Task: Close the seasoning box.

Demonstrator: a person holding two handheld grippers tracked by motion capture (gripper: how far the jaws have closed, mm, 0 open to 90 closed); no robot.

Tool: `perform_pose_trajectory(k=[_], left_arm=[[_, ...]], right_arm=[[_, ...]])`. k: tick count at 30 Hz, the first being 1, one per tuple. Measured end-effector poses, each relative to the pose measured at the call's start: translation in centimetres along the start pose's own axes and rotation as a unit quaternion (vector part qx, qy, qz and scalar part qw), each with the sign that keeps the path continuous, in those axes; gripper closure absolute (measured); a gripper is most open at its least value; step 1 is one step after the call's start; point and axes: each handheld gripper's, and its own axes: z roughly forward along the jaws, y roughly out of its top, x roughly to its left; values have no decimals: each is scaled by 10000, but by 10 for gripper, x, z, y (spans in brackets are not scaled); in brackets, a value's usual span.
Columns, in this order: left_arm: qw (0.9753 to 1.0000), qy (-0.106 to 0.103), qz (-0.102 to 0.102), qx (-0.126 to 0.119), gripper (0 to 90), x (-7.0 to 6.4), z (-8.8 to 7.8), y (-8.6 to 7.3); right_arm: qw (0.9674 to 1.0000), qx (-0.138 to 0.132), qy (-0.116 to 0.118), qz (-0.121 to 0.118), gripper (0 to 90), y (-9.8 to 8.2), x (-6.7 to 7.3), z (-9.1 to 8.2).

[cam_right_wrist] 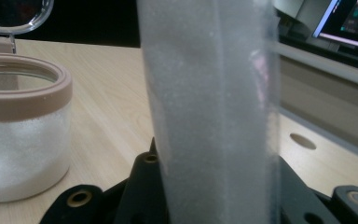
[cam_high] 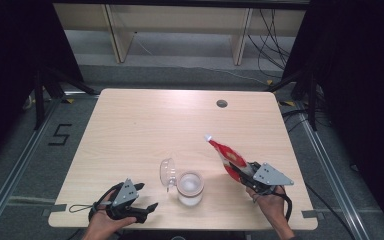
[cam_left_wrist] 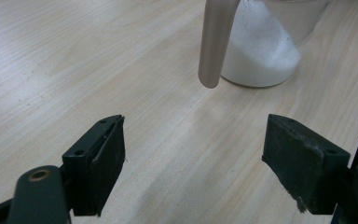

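Right gripper (cam_high: 240, 169) clamps the pouch (cam_high: 226, 154) beside the lid-open jar (cam_high: 189, 188); left gripper (cam_high: 147, 197) gapes.

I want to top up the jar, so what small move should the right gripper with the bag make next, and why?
Probably carry the bag left until its tip is over the jar. The right gripper grips the bag beside the jar, whose lid is flipped open.

jar (cam_high: 190, 188) on table (cam_high: 145, 125), pouch (cam_high: 226, 155) right, lid (cam_high: 167, 173) seemingly behind-left

Left hand-held gripper (cam_high: 147, 197) agape (right (cam_high: 240, 172) clamped)
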Motion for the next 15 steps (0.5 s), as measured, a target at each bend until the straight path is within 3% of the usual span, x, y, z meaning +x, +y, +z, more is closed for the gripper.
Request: perform_pose_trajectory(k=[3,8,10,14,15], left_arm=[[10000,16,15,12,205,0,0,0],[9999,11,-107,-13,206,-1,0,0],[9999,5,-122,-5,205,-2,0,-1],[10000,21,-31,-9,206,-1,0,0],[9999,25,-133,-15,206,-2,0,-1]], right_arm=[[9999,93,-15,94,758,-4,0,1],[9998,169,-81,20,757,-6,-1,2],[9994,351,-22,55,757,-7,2,5],[9994,326,-69,44,755,-7,2,5],[9994,332,-78,96,754,-7,1,4]])
